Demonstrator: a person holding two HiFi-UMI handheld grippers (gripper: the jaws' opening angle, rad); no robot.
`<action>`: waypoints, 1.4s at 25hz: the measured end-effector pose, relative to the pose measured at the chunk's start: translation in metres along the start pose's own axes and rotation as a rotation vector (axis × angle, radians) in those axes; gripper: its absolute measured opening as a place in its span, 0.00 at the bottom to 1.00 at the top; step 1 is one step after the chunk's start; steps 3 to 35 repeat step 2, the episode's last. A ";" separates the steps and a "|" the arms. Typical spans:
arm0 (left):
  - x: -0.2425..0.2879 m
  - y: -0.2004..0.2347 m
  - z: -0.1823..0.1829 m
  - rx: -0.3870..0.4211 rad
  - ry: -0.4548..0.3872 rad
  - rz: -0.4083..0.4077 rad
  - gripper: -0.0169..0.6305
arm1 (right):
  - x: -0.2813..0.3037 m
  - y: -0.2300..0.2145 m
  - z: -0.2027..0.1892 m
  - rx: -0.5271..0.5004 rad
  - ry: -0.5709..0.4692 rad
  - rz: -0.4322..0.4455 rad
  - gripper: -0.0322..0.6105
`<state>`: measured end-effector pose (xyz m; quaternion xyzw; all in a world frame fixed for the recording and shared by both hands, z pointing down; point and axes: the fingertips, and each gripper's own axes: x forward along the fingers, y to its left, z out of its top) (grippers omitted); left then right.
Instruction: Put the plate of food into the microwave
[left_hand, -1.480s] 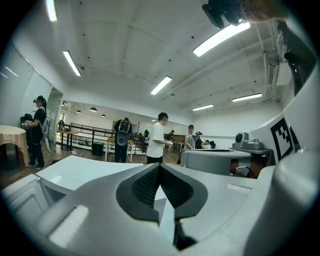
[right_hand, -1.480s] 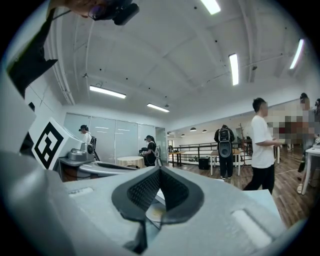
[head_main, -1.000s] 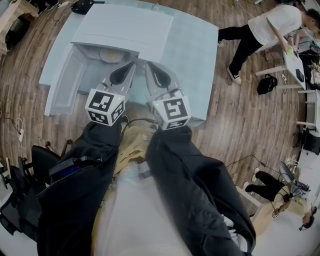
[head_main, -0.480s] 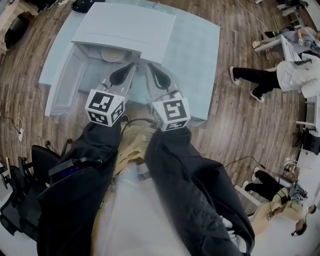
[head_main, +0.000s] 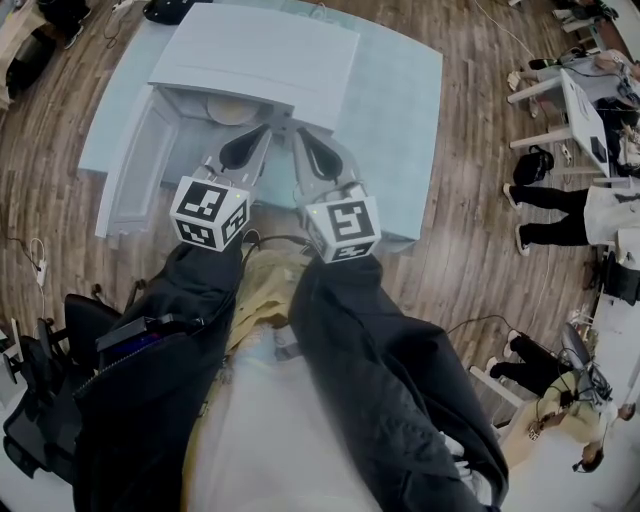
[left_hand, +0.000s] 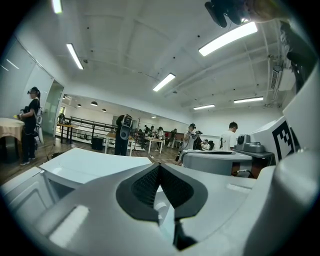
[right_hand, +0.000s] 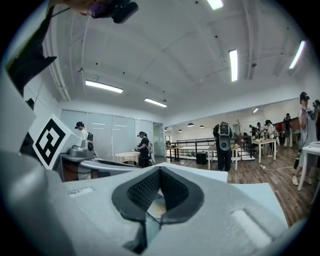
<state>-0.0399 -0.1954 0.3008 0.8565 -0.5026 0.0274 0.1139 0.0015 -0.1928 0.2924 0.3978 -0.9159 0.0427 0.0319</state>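
Observation:
The white microwave (head_main: 255, 50) stands on a pale blue table (head_main: 395, 120) with its door (head_main: 135, 165) swung open to the left. The plate of food (head_main: 232, 108) lies inside the cavity, half hidden under the roof. Both grippers point at the opening side by side, just in front of the plate. My left gripper (head_main: 262, 128) is shut with nothing in it, as the left gripper view (left_hand: 160, 166) confirms. My right gripper (head_main: 298, 130) is also shut and empty. In the right gripper view (right_hand: 160, 170) a slice of the plate (right_hand: 156, 207) shows below the tips.
The open door juts toward me at the left of the grippers. Wooden floor surrounds the table. People stand at desks (head_main: 585, 100) at the far right, away from the work. A black chair (head_main: 40, 400) sits at my lower left.
Both grippers have kept their places and stayed shut. A person in the background at the right has walked off toward the right edge.

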 end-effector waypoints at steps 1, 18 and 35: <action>0.000 -0.001 0.000 0.000 0.000 -0.002 0.03 | -0.001 -0.001 -0.001 0.002 -0.001 -0.003 0.05; 0.000 -0.001 -0.001 0.000 0.001 -0.003 0.03 | -0.002 -0.001 -0.001 0.004 -0.002 -0.005 0.05; 0.000 -0.001 -0.001 0.000 0.001 -0.003 0.03 | -0.002 -0.001 -0.001 0.004 -0.002 -0.005 0.05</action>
